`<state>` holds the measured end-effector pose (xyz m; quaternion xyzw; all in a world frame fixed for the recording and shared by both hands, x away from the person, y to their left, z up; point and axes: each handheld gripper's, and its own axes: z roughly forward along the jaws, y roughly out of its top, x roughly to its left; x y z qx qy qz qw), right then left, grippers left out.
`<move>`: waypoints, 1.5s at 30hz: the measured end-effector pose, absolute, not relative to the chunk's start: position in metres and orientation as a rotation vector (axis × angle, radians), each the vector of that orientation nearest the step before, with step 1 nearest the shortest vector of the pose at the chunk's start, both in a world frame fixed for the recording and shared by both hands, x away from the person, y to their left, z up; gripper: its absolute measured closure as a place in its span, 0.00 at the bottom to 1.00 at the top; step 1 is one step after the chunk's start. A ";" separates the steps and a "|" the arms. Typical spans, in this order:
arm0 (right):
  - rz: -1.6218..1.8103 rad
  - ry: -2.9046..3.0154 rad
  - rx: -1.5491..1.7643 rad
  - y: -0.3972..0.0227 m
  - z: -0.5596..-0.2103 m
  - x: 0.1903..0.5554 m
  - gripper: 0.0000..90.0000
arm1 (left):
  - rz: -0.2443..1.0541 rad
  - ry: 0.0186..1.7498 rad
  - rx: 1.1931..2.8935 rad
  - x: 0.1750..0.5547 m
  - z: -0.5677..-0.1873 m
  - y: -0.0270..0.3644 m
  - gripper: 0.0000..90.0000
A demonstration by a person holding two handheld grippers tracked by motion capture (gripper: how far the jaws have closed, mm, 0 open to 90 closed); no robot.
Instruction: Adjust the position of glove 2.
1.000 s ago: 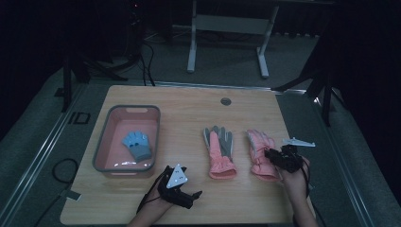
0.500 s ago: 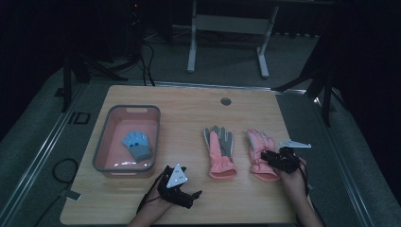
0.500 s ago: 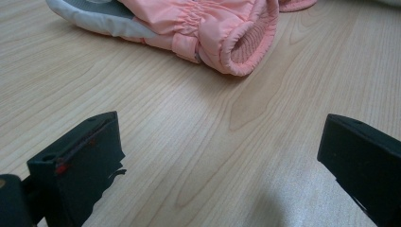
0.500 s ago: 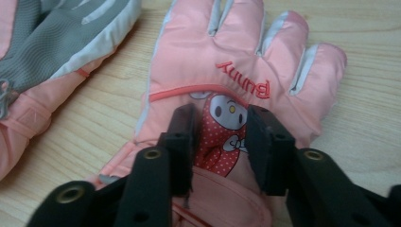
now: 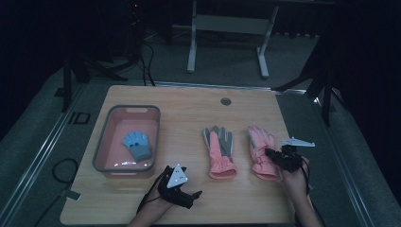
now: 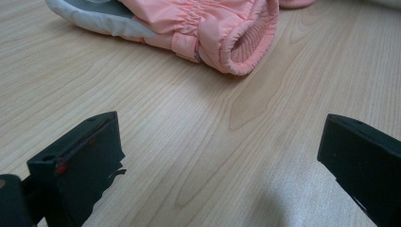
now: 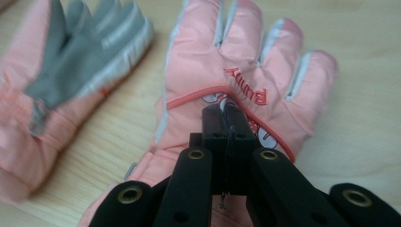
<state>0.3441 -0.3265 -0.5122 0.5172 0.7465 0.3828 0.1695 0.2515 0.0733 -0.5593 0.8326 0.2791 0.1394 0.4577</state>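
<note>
— Pink plastic tub [image 5: 100, 142] with a blue glove [image 5: 137, 144] sits by the desk's left edge; what's nearer?
— A grey-palmed pink glove [image 5: 219, 150] mid-desk, nothing blocking.
— And the right gripper [image 5: 272, 153]?
— Jaws just closed, pinching the pink padded glove [image 7: 236, 90] near the right edge. Left gripper [image 5: 195, 194] gapes empty.

right hand-held gripper [image 7: 226, 124] jaws just closed together (pressed flat); left hand-held gripper [image 6: 222, 156] wide open.

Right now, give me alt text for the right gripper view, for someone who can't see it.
The right tool, its black jaws closed together, pinches the back of a pink glove lying flat on a wooden table. A second pink glove with a grey palm lies beside it to the left, slightly blurred.
</note>
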 end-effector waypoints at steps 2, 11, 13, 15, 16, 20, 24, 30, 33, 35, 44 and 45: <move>1.104 2.073 1.456 -0.326 -0.493 0.341 0.99 | 0.342 0.689 2.051 0.251 -0.559 0.073 0.01; 1.108 2.022 1.412 -0.309 -0.455 0.336 0.99 | 0.346 0.683 2.053 0.251 -0.559 0.073 0.01; 1.128 2.024 1.412 -0.304 -0.450 0.335 0.99 | 0.344 0.682 2.053 0.251 -0.559 0.073 0.01; 1.140 2.025 1.408 -0.297 -0.445 0.334 0.99 | 0.343 0.682 2.052 0.251 -0.559 0.073 0.01; 1.141 2.021 1.405 -0.293 -0.443 0.333 0.99 | 0.342 0.682 2.052 0.251 -0.559 0.073 0.01; 1.156 2.012 1.412 -0.277 -0.435 0.329 0.99 | 0.342 0.682 2.052 0.251 -0.559 0.072 0.01; 1.171 2.030 1.405 -0.258 -0.430 0.326 0.99 | 0.341 0.684 2.054 0.251 -0.559 0.072 0.01; 1.221 2.056 1.382 -0.222 -0.421 0.322 0.99 | 0.340 0.681 2.055 0.251 -0.559 0.072 0.01; 1.228 2.062 1.365 -0.205 -0.421 0.320 0.99 | 0.340 0.683 2.052 0.251 -0.559 0.072 0.01; 1.221 2.070 1.361 -0.196 -0.424 0.319 0.99 | 0.343 0.686 2.054 0.251 -0.559 0.072 0.01; 1.169 2.084 1.422 -0.180 -0.452 0.322 0.99 | 0.348 0.679 2.058 0.251 -0.559 0.072 0.01; 1.161 2.086 1.431 -0.179 -0.455 0.323 0.99 | 0.349 0.678 2.059 0.251 -0.559 0.072 0.01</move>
